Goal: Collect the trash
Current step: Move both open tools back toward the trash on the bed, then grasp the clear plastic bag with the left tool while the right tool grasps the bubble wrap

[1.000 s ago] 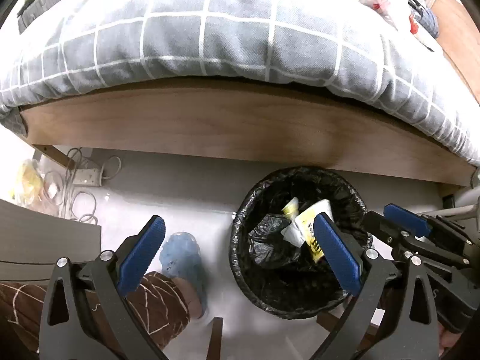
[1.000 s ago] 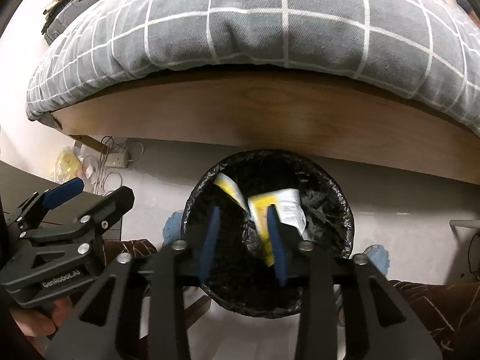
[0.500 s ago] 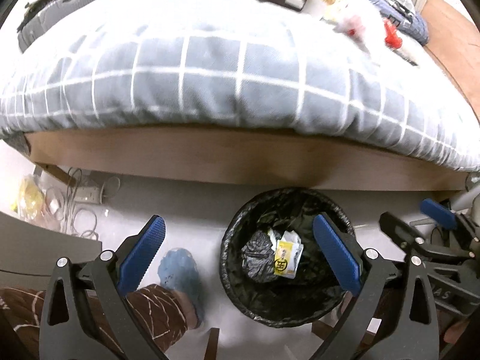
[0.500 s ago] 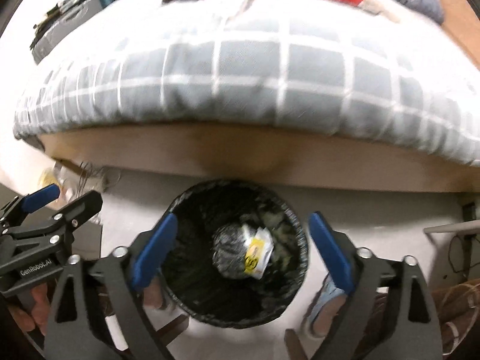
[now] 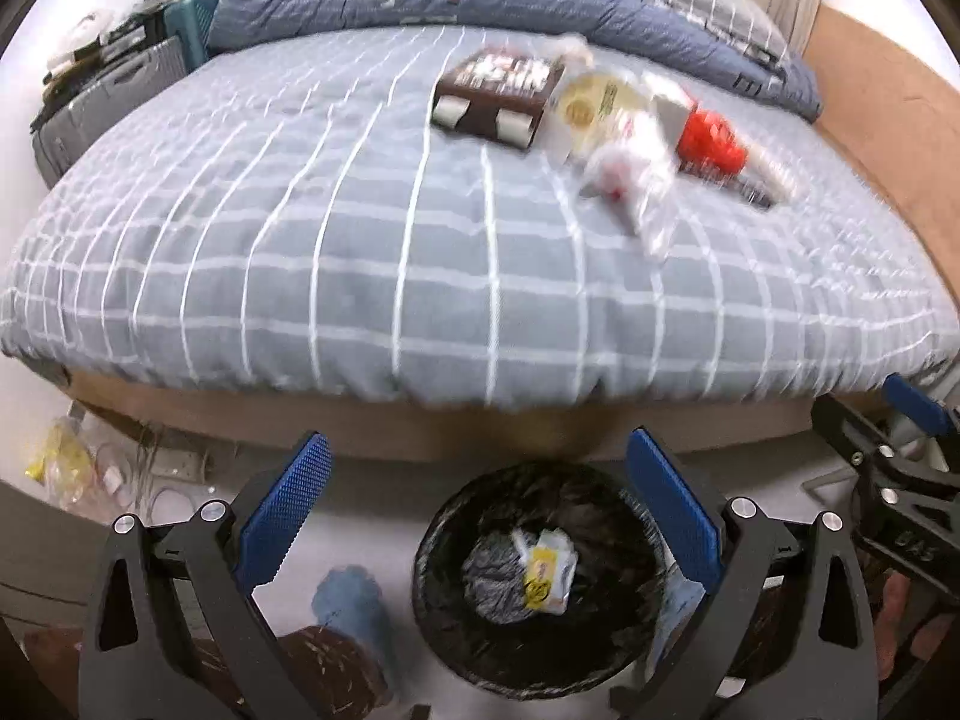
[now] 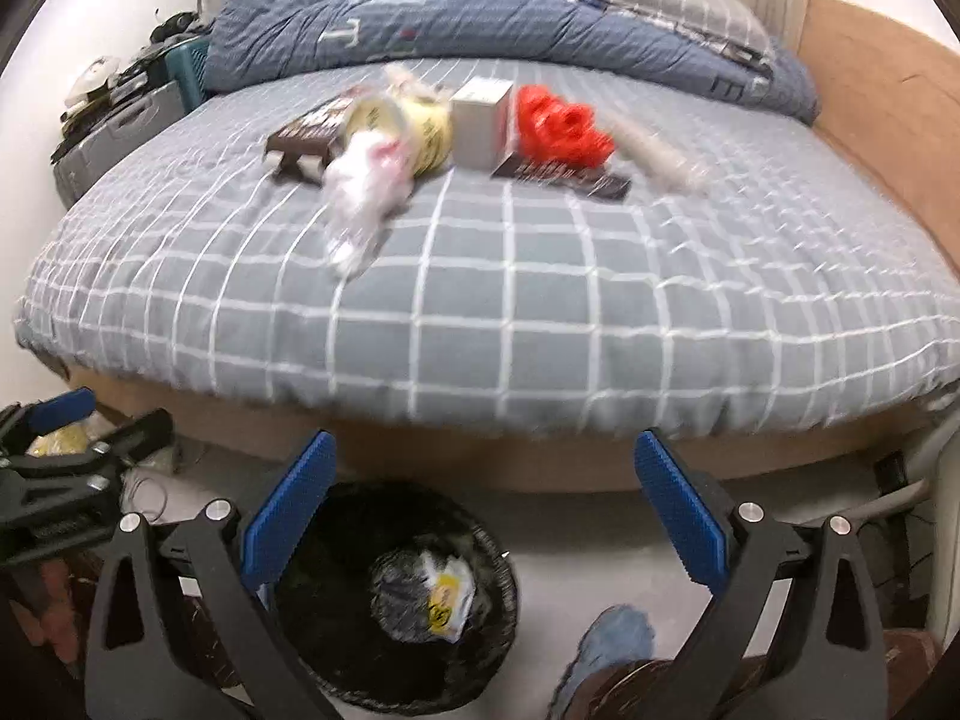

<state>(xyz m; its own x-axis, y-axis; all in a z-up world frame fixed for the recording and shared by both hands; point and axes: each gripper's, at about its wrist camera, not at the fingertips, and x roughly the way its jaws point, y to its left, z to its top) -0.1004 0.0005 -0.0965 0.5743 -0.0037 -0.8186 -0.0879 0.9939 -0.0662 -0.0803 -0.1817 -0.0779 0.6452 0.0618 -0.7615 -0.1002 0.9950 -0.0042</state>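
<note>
From the left wrist view, my left tool stands spread with nothing between its blue pads, and where a second ago it looked straight down into the bin, the whole bed now fills the view. The yellow-and-white wrapper lies inside the black liner beside a crumpled dark bag, so I judge that piece delivered and the next pick due. On the bed at about one o'clock sit the remaining pieces: a brown box, a round yellow lid or tub, a crumpled clear bag and something red. From the right wrist view, my right tool, half closed a second ago, is now spread wide and holds nothing; the wrapper it let go rests in the bin at six o'clock. The trash pile lies at twelve o'clock: the clear bag, a white carton and the red item, bunched and touching. Nothing blocks the way but the mattress edge. My slippered foot stands just beside the bin, and the blur hides finer detail.
</note>
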